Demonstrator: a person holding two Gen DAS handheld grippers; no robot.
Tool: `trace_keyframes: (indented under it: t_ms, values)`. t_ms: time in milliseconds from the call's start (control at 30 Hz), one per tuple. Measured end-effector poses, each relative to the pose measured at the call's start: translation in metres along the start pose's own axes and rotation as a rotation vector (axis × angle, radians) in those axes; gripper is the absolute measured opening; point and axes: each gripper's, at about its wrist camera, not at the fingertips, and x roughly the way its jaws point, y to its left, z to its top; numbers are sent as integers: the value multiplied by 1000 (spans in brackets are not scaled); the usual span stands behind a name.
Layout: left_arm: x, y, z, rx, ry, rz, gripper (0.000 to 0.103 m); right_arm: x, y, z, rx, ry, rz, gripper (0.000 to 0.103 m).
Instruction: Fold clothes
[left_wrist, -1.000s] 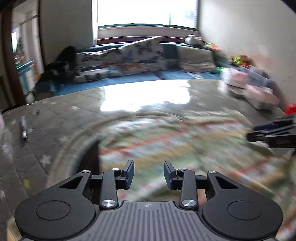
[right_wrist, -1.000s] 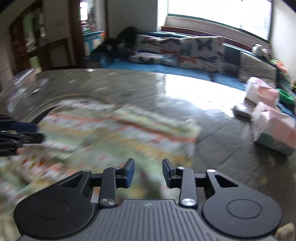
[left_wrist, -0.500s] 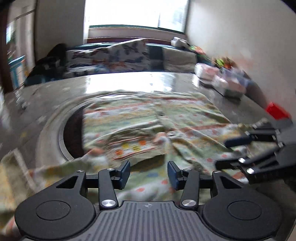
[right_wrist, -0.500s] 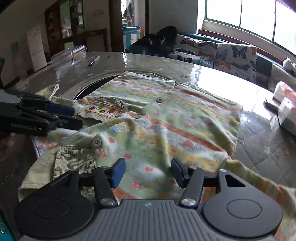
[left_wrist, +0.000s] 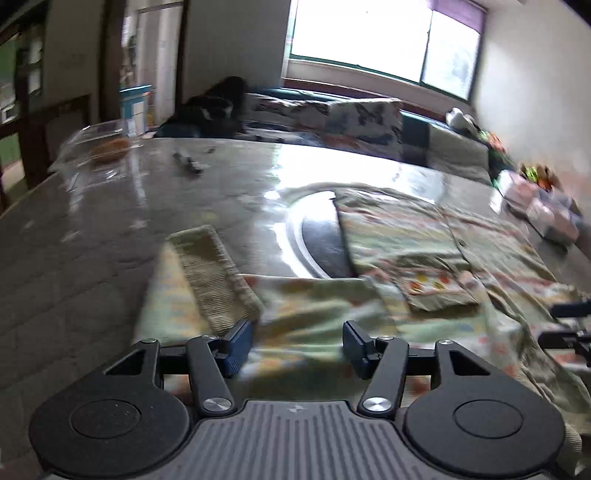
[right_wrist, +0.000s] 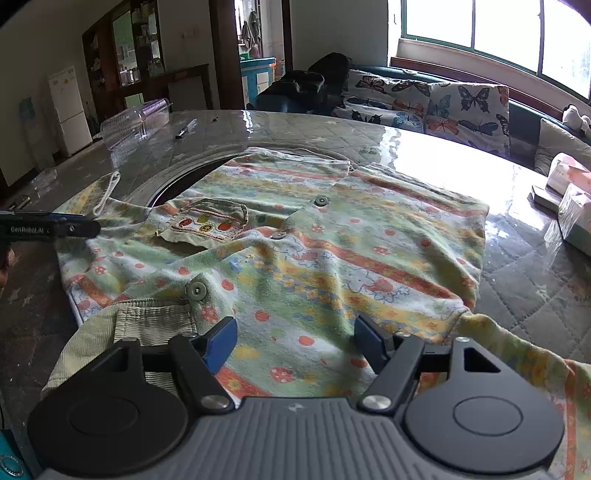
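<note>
A small patterned shirt (right_wrist: 332, 251) with green, orange and yellow stripes, buttons and a chest pocket lies spread face up on the round table. Its ribbed collar (right_wrist: 147, 325) lies near my right gripper (right_wrist: 295, 341), which is open and empty just above the shirt's neck end. My left gripper (left_wrist: 297, 343) is open and empty over the left sleeve (left_wrist: 207, 295), whose ribbed cuff (left_wrist: 214, 273) is turned up. The left gripper's fingers (right_wrist: 70, 229) show at the left edge of the right wrist view, and the right gripper's fingers (left_wrist: 569, 325) show at the right edge of the left wrist view.
The table has a grey quilted glossy cover (right_wrist: 517, 280) and a round inset ring (left_wrist: 314, 236) partly under the shirt. A clear plastic box (right_wrist: 136, 122) and a pen (right_wrist: 186, 128) lie at the far left. Tissue boxes (right_wrist: 572, 206) stand at the right. A sofa (right_wrist: 424, 99) is behind.
Both grippers have opened wider. The left gripper has swung left, from over the shirt's body to over the left sleeve. The right gripper has barely moved.
</note>
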Motion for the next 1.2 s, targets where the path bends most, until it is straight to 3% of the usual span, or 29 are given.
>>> trace_keyframes:
  t_ms: [233,367,533,733,800,933,1033,1200]
  values:
    - [-6,39,-1,-82,-54,183,60,2,4,-3,3,-15,2,85]
    - [-8,47,-1,-85,-52,239,61,3,6,-3,-2,-15,1,89]
    - [-10,56,0,-87,-49,307,79,-1,9,-7,-7,-13,-6,92]
    - [-12,67,0,-89,-45,389,80,-10,8,-11,-12,-13,-6,98]
    - [-17,58,2,-76,-52,364,82,-15,11,-13,-20,-19,-5,100]
    - [-24,20,2,10,-63,243,90,-14,15,-18,-43,3,-9,102]
    - [-21,-16,-1,112,-52,143,94,-19,16,-20,-50,-7,-20,102]
    - [-9,-57,-11,229,-24,49,97,-28,16,-23,-54,-24,-36,103]
